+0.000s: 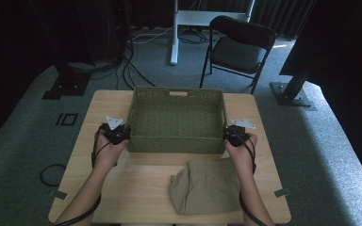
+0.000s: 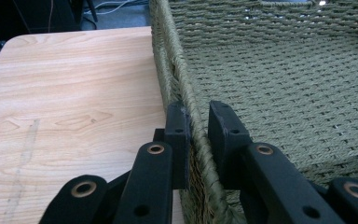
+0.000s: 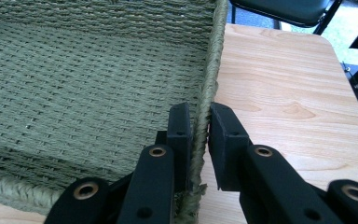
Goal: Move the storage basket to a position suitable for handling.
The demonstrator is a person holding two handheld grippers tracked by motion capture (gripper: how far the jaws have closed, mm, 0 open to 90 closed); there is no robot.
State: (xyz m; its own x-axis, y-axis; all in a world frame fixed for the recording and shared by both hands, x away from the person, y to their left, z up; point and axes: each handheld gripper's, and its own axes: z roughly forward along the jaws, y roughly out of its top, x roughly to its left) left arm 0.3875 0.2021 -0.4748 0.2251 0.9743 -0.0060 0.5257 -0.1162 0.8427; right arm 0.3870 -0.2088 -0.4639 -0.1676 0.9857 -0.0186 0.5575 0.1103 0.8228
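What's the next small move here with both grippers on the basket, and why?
Probably close both fully on the rim, then lift evenly. The left gripper and right gripper each straddle a side wall of the green woven basket, one jaw inside and one outside, with a sliver of gap visible. The basket sits on the table, and the folded khaki garment lies beside it.

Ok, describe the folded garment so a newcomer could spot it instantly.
Find the wooden table; a green woven basket sits on it. Just in front of the basket, toward the near right edge, lies the folded khaki garment, the only soft, flat cloth item there.
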